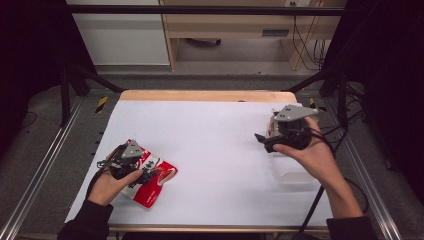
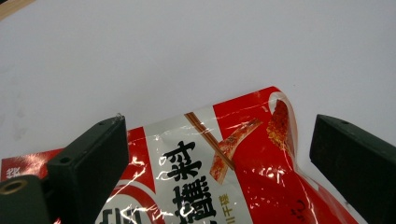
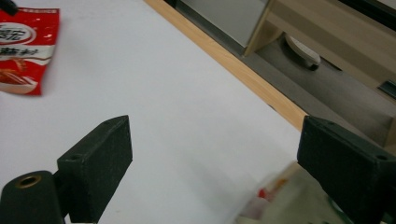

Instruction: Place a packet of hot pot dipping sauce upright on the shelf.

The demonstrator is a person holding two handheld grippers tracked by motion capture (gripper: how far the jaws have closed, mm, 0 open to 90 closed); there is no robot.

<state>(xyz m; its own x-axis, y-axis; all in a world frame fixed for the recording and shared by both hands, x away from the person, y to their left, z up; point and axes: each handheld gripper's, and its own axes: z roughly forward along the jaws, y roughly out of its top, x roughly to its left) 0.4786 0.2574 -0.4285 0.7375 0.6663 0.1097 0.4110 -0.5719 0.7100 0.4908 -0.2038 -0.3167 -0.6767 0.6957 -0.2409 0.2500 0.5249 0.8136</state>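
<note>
Hovering wide-jawed over a red snack packet (image 2: 224, 172) lying flat at the white worktop's (image 1: 215, 145) near-left corner, the left claw (image 1: 150, 176) has gripped nothing yet, while the right claw (image 1: 261, 139) waits spread and empty far right.

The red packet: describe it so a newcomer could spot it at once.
On the white table sheet, look to its near left corner. A glossy red snack packet lies flat there under the left gripper, whose open jaws straddle it. Black characters on its white panel set it apart.
</note>
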